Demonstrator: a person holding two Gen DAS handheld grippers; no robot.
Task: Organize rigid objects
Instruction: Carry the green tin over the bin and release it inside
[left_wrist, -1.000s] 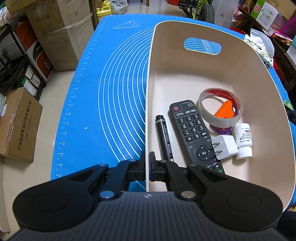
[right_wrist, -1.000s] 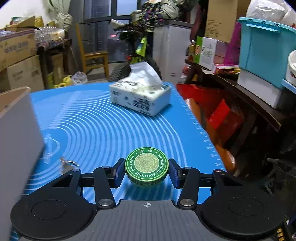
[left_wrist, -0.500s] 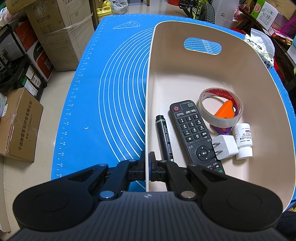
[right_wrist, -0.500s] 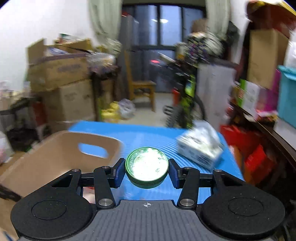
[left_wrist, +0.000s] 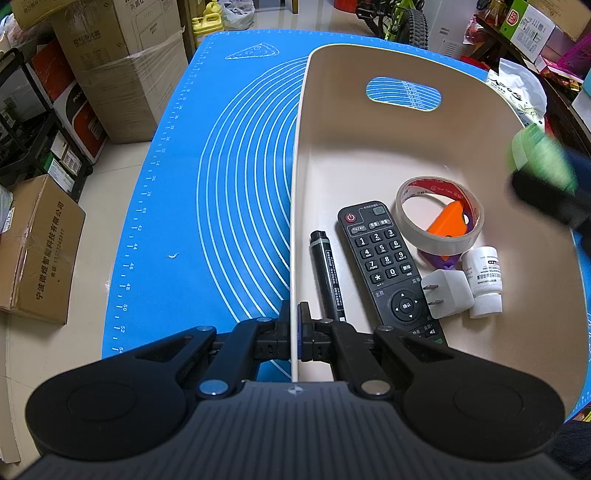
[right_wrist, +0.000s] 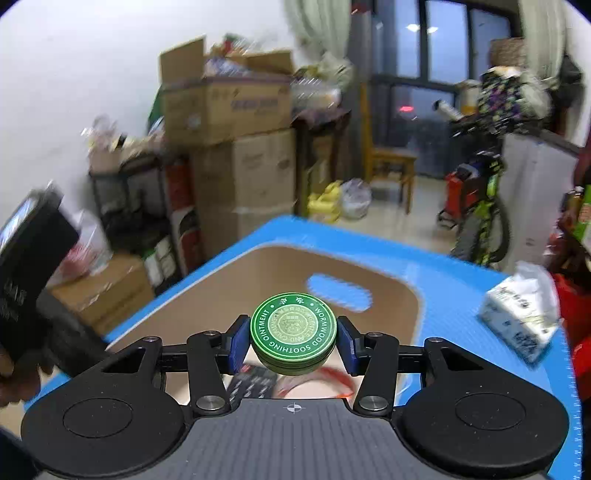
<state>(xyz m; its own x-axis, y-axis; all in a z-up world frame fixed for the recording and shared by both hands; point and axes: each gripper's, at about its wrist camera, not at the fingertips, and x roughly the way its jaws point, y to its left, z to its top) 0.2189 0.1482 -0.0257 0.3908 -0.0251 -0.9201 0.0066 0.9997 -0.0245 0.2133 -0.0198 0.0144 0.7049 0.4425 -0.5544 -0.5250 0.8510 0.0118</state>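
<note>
A beige bin (left_wrist: 369, 122) stands on the blue mat (left_wrist: 229, 177). Inside lie a black remote (left_wrist: 388, 266), a black marker (left_wrist: 328, 273), a tape roll (left_wrist: 439, 214) over an orange piece, a white charger plug (left_wrist: 448, 293) and a white pill bottle (left_wrist: 484, 280). My left gripper (left_wrist: 294, 332) is shut on the bin's left wall. My right gripper (right_wrist: 293, 343) is shut on a round green ointment tin (right_wrist: 293, 330), held in the air above the bin (right_wrist: 236, 291). In the left wrist view the tin (left_wrist: 539, 162) shows blurred at the bin's right rim.
A tissue box (right_wrist: 521, 314) sits on the mat at the right. Cardboard boxes (left_wrist: 122, 70) and a black rack stand on the floor left of the table. A bicycle (right_wrist: 480, 206) and a chair (right_wrist: 391, 166) are behind the table. The other hand-held device (right_wrist: 26, 266) shows at left.
My right gripper has lifted and swung left with the tin, from over the open mat near the tissue box to above the bin. The left gripper and bin have stayed still.
</note>
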